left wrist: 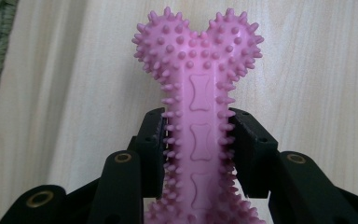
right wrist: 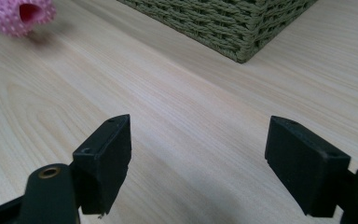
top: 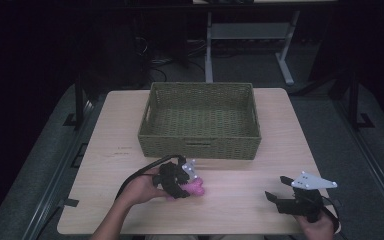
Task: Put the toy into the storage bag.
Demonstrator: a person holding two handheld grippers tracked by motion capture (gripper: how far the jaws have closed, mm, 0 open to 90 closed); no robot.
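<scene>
The left gripper (top: 182,186), black with a cable trailing off toward the person's forearm, sits low over the near left part of the pale wooden table (top: 240,205). Its jaws are clenched on a pink, spiky rubber bone-shaped toy (top: 196,187). In the left gripper view the two black pads press against the narrow shaft of the toy from either side, with the knobbed, two-lobed end (left wrist: 198,44) sticking out beyond the jaw tips over the wood grain. In the high view the toy lies at the table surface, just near of the woven olive-green rectangular basket (top: 200,145) and apart from its front wall; whether it rests on the wood or is held just clear of it I cannot tell.

The right gripper (top: 276,192), black with a grey three-cornered plate on top, is at the near right of the table, well apart from the toy and the basket. Its jaws are released and stand wide: in the right gripper view the two pads (right wrist: 105,158) have only bare wood between them. In that view a corner of the basket (right wrist: 242,32) lies farther off, and one spiky end of the toy (right wrist: 21,14) shows at the far left
</scene>
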